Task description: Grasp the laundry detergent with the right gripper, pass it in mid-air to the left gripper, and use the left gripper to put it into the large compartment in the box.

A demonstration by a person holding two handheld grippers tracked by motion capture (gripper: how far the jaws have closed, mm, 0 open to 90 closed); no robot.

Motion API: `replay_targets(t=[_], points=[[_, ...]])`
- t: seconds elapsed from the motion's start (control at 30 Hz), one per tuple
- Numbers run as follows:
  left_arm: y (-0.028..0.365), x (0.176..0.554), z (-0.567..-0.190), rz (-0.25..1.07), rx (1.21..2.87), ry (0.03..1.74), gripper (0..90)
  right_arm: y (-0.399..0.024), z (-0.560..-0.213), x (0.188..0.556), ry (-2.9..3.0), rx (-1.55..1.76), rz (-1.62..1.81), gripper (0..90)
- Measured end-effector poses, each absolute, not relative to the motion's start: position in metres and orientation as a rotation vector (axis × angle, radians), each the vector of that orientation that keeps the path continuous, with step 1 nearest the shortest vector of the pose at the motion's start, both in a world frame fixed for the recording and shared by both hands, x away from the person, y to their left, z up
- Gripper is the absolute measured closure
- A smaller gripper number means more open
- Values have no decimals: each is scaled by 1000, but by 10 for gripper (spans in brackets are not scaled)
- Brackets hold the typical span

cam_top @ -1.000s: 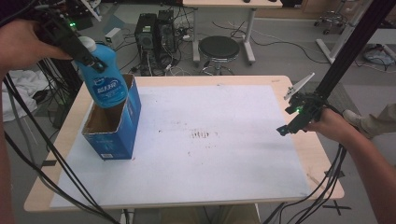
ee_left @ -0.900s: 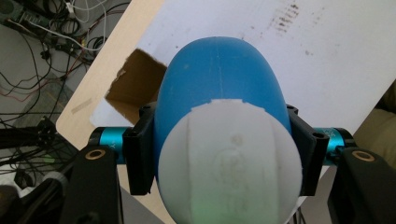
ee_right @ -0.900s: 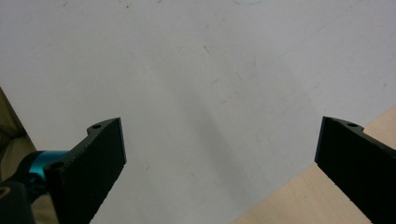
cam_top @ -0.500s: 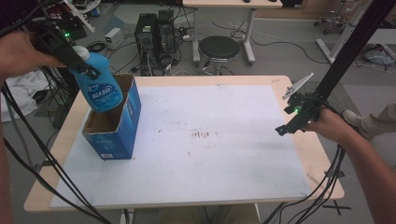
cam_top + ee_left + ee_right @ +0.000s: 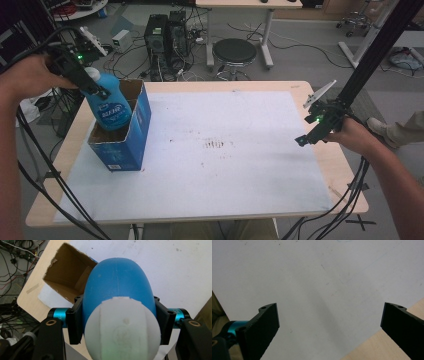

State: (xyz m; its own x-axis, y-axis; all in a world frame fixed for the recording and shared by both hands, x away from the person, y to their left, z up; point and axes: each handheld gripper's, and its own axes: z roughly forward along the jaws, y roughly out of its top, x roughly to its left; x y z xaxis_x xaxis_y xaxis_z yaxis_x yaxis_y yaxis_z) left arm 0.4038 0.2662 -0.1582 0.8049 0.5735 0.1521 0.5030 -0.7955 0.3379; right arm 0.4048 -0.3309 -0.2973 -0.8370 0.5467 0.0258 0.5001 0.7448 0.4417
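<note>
- Where the table's left edge runs, the left gripper (image 5: 92,89) has its jaws clamped on one blue bottle (image 5: 109,105) with a white cap, just under that cap.
- That bottle's lower part sits inside the open top of one blue cardboard box (image 5: 131,135), which stands upright near the table's left edge; the bottle leans a little toward the hand.
- Seen from the left gripper view, the bottle (image 5: 117,290) takes up most of the box mouth, with brown inner wall (image 5: 67,272) showing on one side of it.
- One white sheet (image 5: 225,150) covers nearly the whole tabletop, leaving a thin wooden rim (image 5: 340,170) around it.
- Between the box and the right hand, the sheet lies bare apart from a few small dark marks, so there is wide free room across the middle.
- At the right edge, the right gripper (image 5: 306,139) hangs over the sheet's border with jaws spread wide and nothing between them.
- Two grippers, one bottle, one box, one sheet.
</note>
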Motion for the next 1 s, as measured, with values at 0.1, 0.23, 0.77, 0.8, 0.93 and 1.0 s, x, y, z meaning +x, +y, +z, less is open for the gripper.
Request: replay_targets(t=[0.1, 0.23, 0.77, 0.8, 0.93, 1.0], points=[[270, 405, -175, 345, 2729, 825, 381, -330, -299, 405, 2841, 849, 670, 9], [271, 406, -198, 335, 2730, 825, 381, -328, -300, 406, 2846, 844, 665, 9], [265, 416, -261, 274, 2821, 808, 381, -324, -306, 406, 2865, 845, 658, 9], [265, 416, -263, 269, 2828, 807, 381, -324, -306, 406, 2865, 844, 659, 9], [266, 417, -270, 257, 2828, 817, 381, -323, -306, 407, 2864, 839, 660, 9], [266, 418, -273, 247, 2838, 819, 381, -323, -307, 407, 2867, 839, 663, 9]])
